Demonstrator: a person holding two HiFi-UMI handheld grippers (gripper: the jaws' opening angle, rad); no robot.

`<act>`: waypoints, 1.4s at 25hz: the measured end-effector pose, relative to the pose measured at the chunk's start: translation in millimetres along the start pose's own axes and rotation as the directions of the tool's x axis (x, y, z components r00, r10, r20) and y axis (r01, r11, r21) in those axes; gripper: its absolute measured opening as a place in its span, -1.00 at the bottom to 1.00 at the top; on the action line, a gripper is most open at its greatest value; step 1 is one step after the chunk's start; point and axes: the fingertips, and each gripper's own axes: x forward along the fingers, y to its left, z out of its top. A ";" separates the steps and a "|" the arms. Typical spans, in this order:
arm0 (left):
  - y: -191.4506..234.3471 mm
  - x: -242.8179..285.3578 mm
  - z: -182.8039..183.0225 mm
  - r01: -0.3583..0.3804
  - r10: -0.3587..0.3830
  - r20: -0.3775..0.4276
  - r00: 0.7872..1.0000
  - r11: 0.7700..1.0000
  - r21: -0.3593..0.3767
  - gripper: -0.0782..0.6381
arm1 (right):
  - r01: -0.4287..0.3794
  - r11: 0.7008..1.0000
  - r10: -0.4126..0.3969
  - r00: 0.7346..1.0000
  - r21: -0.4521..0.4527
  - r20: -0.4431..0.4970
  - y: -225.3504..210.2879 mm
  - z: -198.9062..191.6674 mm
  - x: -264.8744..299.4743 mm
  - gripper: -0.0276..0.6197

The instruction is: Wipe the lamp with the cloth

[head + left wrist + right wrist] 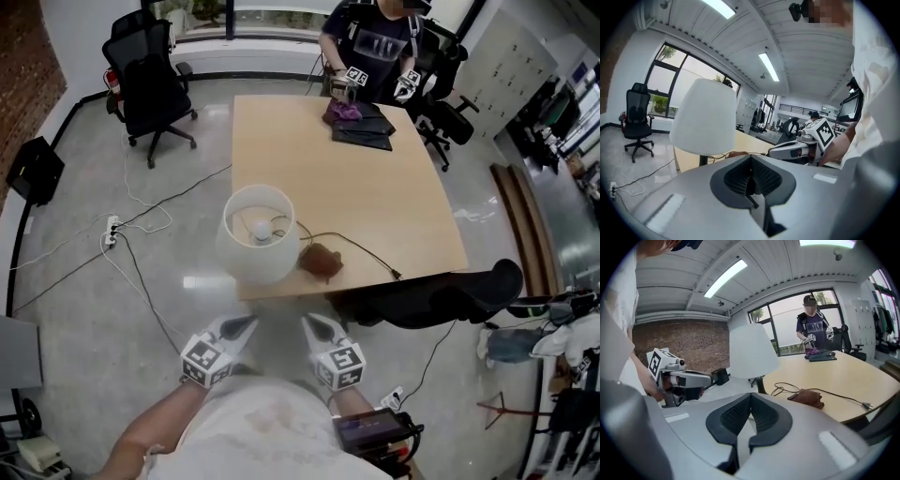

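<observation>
A pale wooden table (394,187) fills the middle of the room, with one black office chair (155,80) standing well off its far left corner and another (441,295) pushed against its near right corner. A second person (370,37) stands at the far edge, with a purple cloth (343,111) lying there on a dark flat thing, perhaps a folder; the head view is too small to tell.

The lamp (257,234) stands upright at the near left corner of the table, its white shade reaching to the near edge. Seen from above, the bulb shows inside the shade.

Both tools are held close to the person's body, short of the near edge and apart from everything on the table. The left gripper (246,324) has its jaws pressed together with nothing between them. The right gripper (311,323) is the same, its pads meeting and empty. The two sit side by side, tips pointing towards the lamp.

The brown cloth (322,262) lies bunched on the table just beside the lamp on its right, close to the near edge. No gripper touches it. A thin black cord (361,251) runs from the lamp past the cloth towards the near edge, further to the right.
</observation>
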 end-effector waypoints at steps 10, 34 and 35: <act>37.7 -10.5 21.0 0.044 -0.046 0.044 0.998 0.998 0.041 -0.78 | 0.056 0.998 -0.056 0.998 0.043 0.021 -15.3 25.5 41.6 -0.85; 42.1 -10.8 12.6 -0.083 0.083 -0.014 0.996 0.997 -0.006 -0.78 | 0.379 0.925 -0.360 0.861 -0.020 -0.359 -208.0 -46.0 133.2 -0.18; 43.7 -13.0 12.9 -0.112 0.111 -0.016 0.994 0.994 -0.013 -0.78 | 0.392 0.919 -0.375 0.844 -0.038 -0.383 -217.6 -55.0 135.1 -0.15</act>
